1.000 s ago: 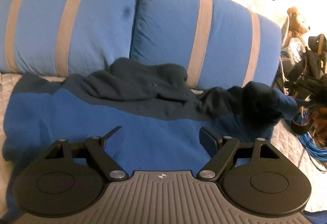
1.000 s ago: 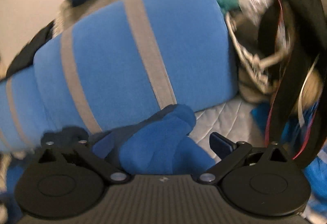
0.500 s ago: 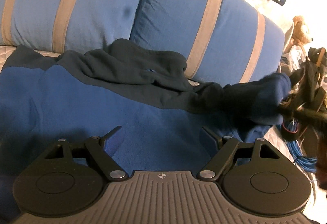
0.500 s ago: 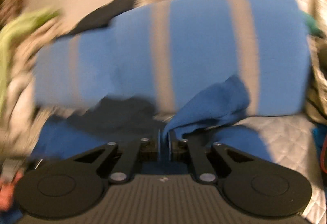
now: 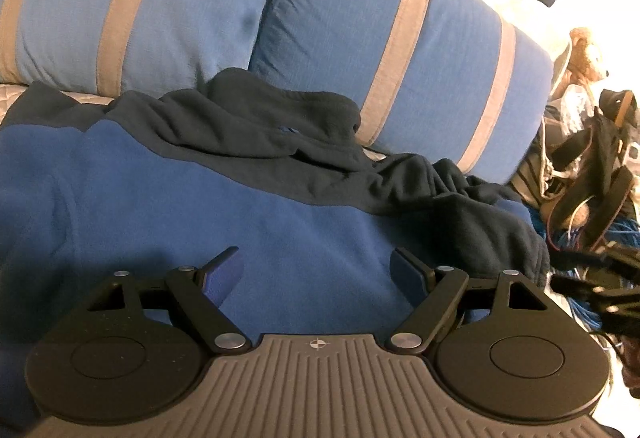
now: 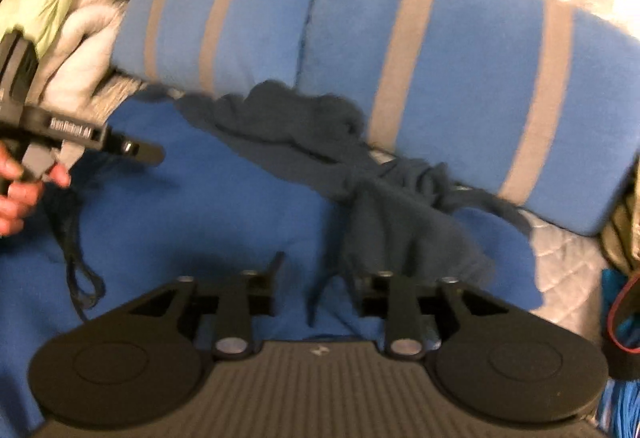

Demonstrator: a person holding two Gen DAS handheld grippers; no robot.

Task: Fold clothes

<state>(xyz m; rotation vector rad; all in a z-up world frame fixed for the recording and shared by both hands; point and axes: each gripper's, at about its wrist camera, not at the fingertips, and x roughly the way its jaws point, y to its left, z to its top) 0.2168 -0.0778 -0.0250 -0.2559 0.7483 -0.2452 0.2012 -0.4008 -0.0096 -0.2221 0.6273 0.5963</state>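
A blue hoodie [image 5: 256, 222] with a dark navy hood and shoulders lies spread on the bed, hood [image 5: 256, 118] against the pillows. Its right sleeve [image 5: 484, 218] is folded in over the body. My left gripper [image 5: 316, 270] is open and empty just above the blue chest. My right gripper [image 6: 316, 278] is open and empty over the hoodie [image 6: 192, 222], with the dropped dark sleeve [image 6: 400, 230] lying just ahead of its fingers. The left gripper also shows in the right wrist view [image 6: 148, 152], held by a hand.
Two blue pillows with tan stripes [image 5: 400, 58] stand behind the hoodie. Bags, straps and blue cables [image 5: 592, 190] pile up at the right of the bed. Light blankets [image 6: 80, 18] lie at the far left. Quilted bedding [image 6: 568, 262] shows at the right.
My right gripper carried the sleeve leftward over the hoodie, then opened and let it go. The sleeve now lies folded on the body. My left gripper stayed open.
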